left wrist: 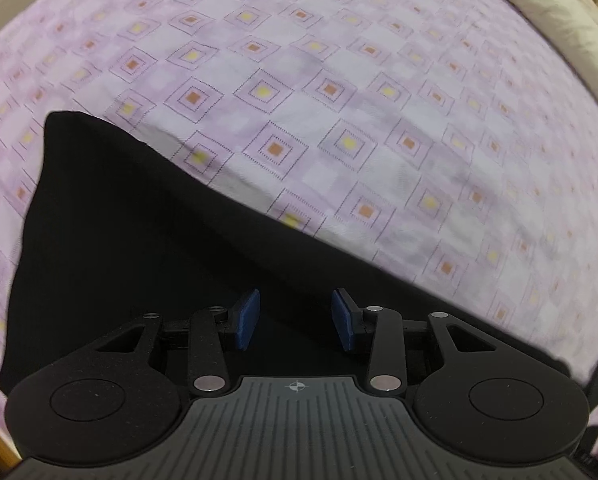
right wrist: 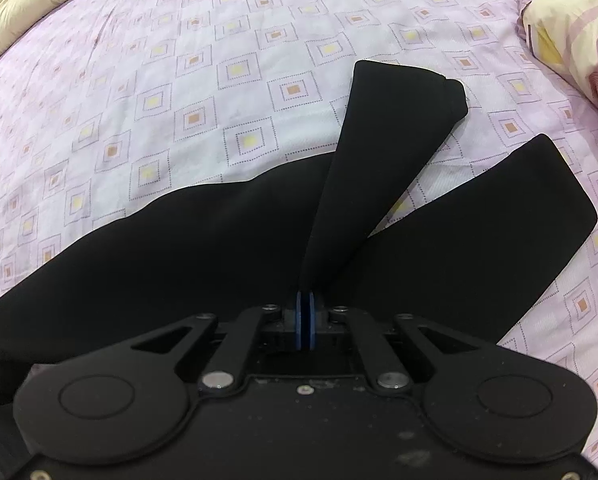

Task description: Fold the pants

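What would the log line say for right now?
task: fold pants | left gripper: open over black fabric pants | right gripper: shut on pants | surface: pink patterned bedsheet

Both wrist views look down close along their fingers, sharing the black pants [left wrist: 139, 240] on the bedsheet [left wrist: 339, 60].

My right gripper [right wrist: 306, 312] pinches a fold of the black pants [right wrist: 203, 232], one leg [right wrist: 383, 136] lifted toward it, the other leg [right wrist: 499, 216] flat on the pink checked sheet [right wrist: 179, 80].
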`<state>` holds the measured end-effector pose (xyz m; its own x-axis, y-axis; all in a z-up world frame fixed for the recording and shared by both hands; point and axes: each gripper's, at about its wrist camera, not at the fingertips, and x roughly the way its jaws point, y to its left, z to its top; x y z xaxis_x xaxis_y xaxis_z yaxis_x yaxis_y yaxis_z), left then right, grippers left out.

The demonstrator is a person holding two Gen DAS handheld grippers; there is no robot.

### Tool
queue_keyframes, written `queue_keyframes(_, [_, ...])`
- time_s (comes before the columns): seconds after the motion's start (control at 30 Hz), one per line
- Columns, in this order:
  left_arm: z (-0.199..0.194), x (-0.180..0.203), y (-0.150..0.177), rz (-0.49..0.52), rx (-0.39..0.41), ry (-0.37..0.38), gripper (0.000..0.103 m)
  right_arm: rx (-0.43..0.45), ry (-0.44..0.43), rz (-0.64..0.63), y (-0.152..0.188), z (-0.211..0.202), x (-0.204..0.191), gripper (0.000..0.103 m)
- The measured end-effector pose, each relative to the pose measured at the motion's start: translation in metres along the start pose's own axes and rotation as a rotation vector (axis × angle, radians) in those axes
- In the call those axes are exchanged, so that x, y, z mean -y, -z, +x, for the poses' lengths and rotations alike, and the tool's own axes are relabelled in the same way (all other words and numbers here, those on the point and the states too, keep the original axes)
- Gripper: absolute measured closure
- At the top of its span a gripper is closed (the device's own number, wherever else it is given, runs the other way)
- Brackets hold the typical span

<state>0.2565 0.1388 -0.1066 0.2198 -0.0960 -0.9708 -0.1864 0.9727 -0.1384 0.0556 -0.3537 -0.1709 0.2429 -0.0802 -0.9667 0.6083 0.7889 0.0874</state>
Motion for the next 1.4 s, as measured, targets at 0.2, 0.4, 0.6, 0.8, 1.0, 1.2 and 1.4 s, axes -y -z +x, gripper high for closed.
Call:
queue_keyframes(0.2, [0.008, 0.003, -0.015, -0.045, -0.002, -0.006, 0.064, -0.007, -0.006, 0.006, -0.001, 0.003, 0.0, 0.098])
queue_keyframes(0.4, [0.016, 0.003, -0.012, -0.074, 0.014, 0.001, 0.1, -0.013, -0.008, -0.001, -0.002, 0.005, 0.001, 0.098])
queue_keyframes(0.6, [-0.062, 0.015, 0.027, 0.055, 0.187, 0.025, 0.1, 0.063, -0.034, -0.024, -0.005, -0.024, 0.007, 0.098])
queue_keyframes(0.8, [-0.101, -0.009, 0.102, 0.063, 0.139, 0.046, 0.1, 0.1, -0.037, -0.027, 0.012, -0.056, 0.035, 0.098])
queue_keyframes(1.0, [-0.06, -0.035, 0.157, 0.051, -0.02, -0.022, 0.1, -0.003, 0.012, -0.032, 0.043, -0.033, 0.069, 0.092])
queue_keyframes(1.2, [-0.017, -0.041, 0.169, 0.027, -0.073, -0.084, 0.099, 0.078, 0.039, -0.133, 0.041, -0.054, 0.073, 0.073])
queue_keyframes(1.4, [-0.007, -0.044, 0.169, -0.05, -0.071, -0.103, 0.099, 0.177, 0.097, -0.312, 0.001, -0.042, 0.046, 0.064])
